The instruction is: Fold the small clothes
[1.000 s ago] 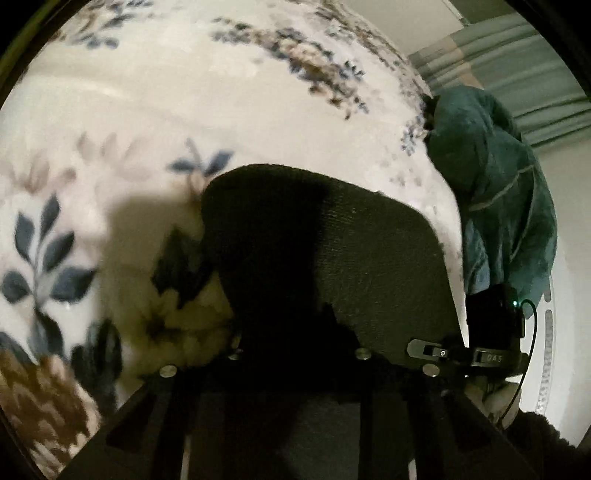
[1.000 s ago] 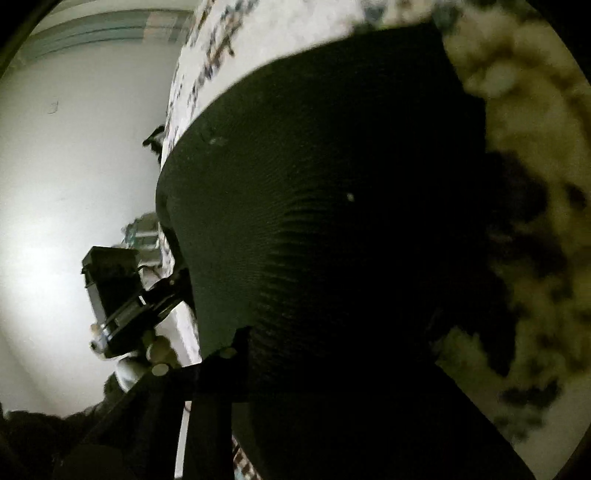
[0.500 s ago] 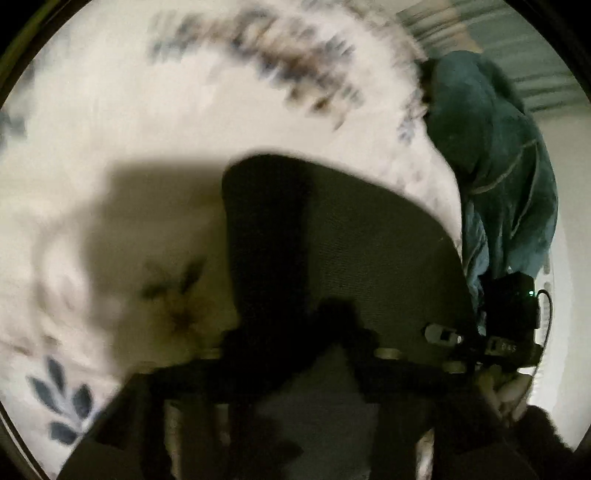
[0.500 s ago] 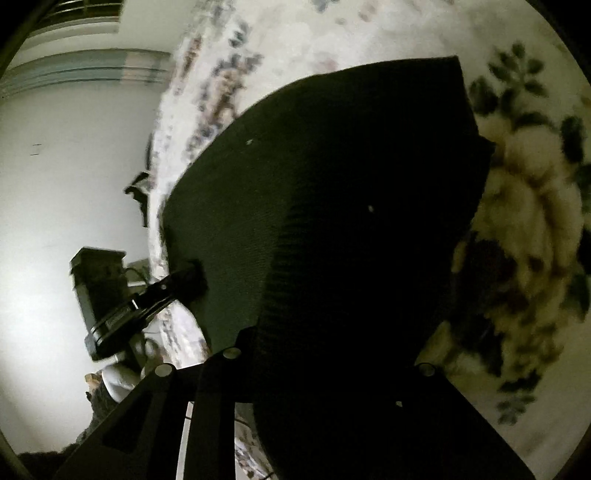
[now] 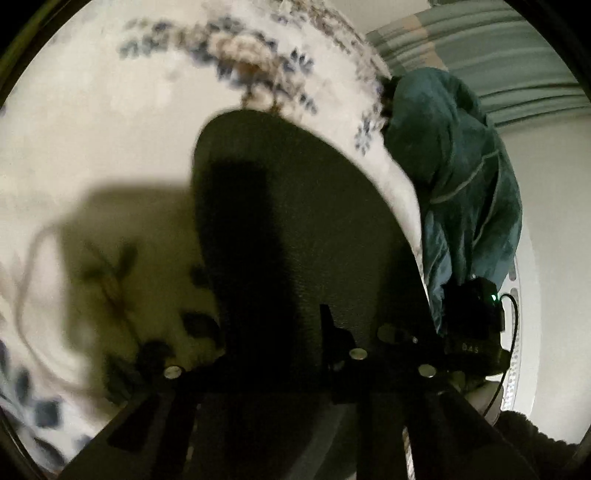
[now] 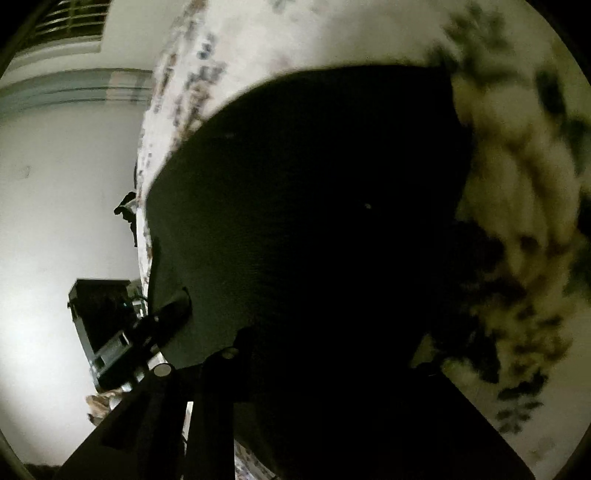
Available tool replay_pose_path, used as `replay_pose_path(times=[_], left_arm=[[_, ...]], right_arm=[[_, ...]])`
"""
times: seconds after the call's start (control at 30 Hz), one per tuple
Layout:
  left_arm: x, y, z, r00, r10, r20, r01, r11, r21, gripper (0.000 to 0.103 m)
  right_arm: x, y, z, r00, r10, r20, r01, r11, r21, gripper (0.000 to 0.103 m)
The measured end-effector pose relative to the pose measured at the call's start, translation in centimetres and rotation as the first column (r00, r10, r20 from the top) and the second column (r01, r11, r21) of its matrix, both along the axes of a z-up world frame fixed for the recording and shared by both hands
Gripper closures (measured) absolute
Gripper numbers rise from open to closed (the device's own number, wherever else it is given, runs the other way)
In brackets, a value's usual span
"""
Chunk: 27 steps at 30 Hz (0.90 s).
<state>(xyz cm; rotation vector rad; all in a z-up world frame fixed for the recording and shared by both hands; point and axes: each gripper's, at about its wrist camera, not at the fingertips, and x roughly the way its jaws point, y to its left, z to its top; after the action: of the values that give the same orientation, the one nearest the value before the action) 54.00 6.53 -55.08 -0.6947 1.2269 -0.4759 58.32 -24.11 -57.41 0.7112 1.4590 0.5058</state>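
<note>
Only one marking shows: pale characters on the dark body of the right gripper (image 5: 471,332), seen in the left wrist view. They look like "DAS" or "0A5", too small to read for certain. The right wrist view has no legible text.

Surface: cream floral sheet (image 5: 110,122) with blue-grey leaves and brown flowers, spread wide; blurred in both views.
Wall: plain white wall (image 6: 55,206), brightly lit at lower left of the right wrist view.
Curtain: pale green pleated curtain (image 5: 517,48) at upper right of the left wrist view, above the wall.
Vent: slatted opening (image 6: 79,18) high in the corner, right wrist view.
Light: dim overall; heavy shadow (image 5: 122,221) falls across the sheet.
</note>
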Motion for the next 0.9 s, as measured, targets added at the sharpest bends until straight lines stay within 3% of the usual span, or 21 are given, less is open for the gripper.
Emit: replay_pose_path(times=[0.13,0.33,0.4,0.47,0.53,0.57,0.6,0.63,0.67,0.7,0.73,0.8,0.9], left_arm=[[3.9,0.7,3.1,0.998,-0.028,0.053,0.026,0.999,0.037,0.088],[11.7,0.8,6.5,0.992,-0.049,0.120,0.039,0.996,0.086,0.087],[15.6,0.8,6.3,0.994,-0.061,0.094,0.050,0.992,0.114,0.081],[19.2,0.6,5.3,0.996,-0.075,0.057,0.061,0.975,0.212,0.072],[21.7,-0.2,3.8,0.995,-0.099,0.024,0.089,0.961,0.262,0.071],[22.6,-0.7,2.7,0.994,-0.107,0.004,0.100,0.944,0.313,0.071],[22.9,-1.2,1.8,0.993,-0.113,-0.012,0.110,0.925,0.363,0.069],[23.0,-1.9,0.9,0.992,-0.123,-0.028,0.123,0.901,0.415,0.059],[22.5,-2.6,0.2,0.991,-0.135,-0.021,0.129,0.883,0.451,0.051],[22.0,-2.9,0.1,0.991,-0.135,0.001,0.119,0.873,0.473,0.032],[21.6,-3.2,0.2,0.991,-0.134,0.014,0.110,0.864,0.491,0.016],[20.3,-3.7,0.6,0.990,-0.135,0.050,0.087,0.837,0.540,0.013],[17.8,-4.4,1.7,0.984,-0.125,0.123,0.026,0.794,0.607,0.010]], right_arm=[[1.8,0.6,3.2,0.998,-0.004,0.069,0.004,1.000,0.003,0.080],[9.6,1.7,8.1,0.982,-0.076,0.171,0.075,0.997,0.014,0.080],[13.3,2.1,9.1,0.975,-0.096,0.199,0.099,0.995,-0.005,0.080],[15.8,2.3,9.0,0.972,-0.095,0.216,0.105,0.994,-0.037,0.080],[18.5,2.7,8.0,0.975,-0.100,0.201,0.130,0.982,-0.141,0.071],[19.0,2.0,7.8,0.978,-0.100,0.183,0.138,0.969,-0.207,0.064],[19.5,2.0,7.2,0.982,-0.093,0.166,0.138,0.947,-0.289,0.043],[19.9,1.9,6.8,0.982,-0.085,0.167,0.139,0.929,-0.344,0.021],[19.8,1.7,7.0,0.982,-0.074,0.173,0.138,0.908,-0.395,0.012],[19.6,1.8,6.9,0.982,-0.060,0.181,0.137,0.884,-0.448,0.006],[19.1,1.9,7.1,0.979,-0.033,0.203,0.134,0.848,-0.512,0.006],[17.1,1.4,7.1,0.970,0.025,0.243,0.138,0.765,-0.629,0.005],[14.5,1.3,7.3,0.958,0.079,0.275,0.154,0.670,-0.726,0.000]])
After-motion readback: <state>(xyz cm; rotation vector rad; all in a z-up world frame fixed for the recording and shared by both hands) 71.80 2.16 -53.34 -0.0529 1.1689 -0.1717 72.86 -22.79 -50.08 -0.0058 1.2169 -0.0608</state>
